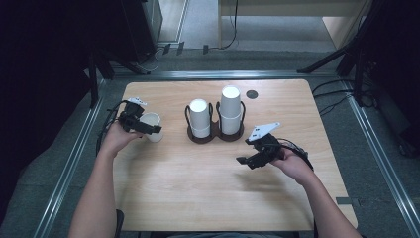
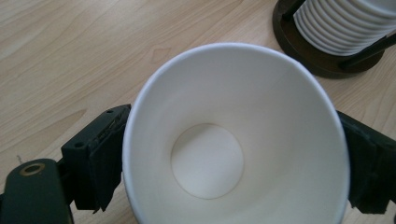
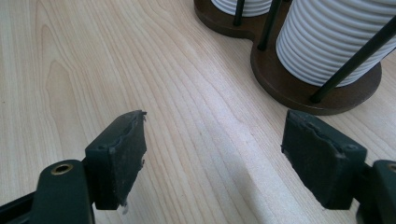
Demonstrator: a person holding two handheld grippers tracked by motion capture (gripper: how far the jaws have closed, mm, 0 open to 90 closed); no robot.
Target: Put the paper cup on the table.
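A white paper cup (image 1: 152,124) stands upright on the wooden table (image 1: 198,193) at the left. Seen from above in the left gripper view, the cup (image 2: 233,140) is empty. My left gripper (image 1: 150,126) (image 2: 236,156) has one jaw on each side of it; the flared rim hides whether the pads touch the wall, and the cup looks undeformed. My right gripper (image 1: 246,161) (image 3: 217,140) hovers open over bare wood right of centre, with nothing between its jaws.
A dark brown two-well stand (image 1: 214,136) (image 2: 317,58) (image 3: 280,81) at the table's middle holds two stacks of upside-down white cups, a shorter one (image 1: 199,116) and a taller one (image 1: 231,109). A round black cap (image 1: 252,93) sits behind it. Cables trail off both sides.
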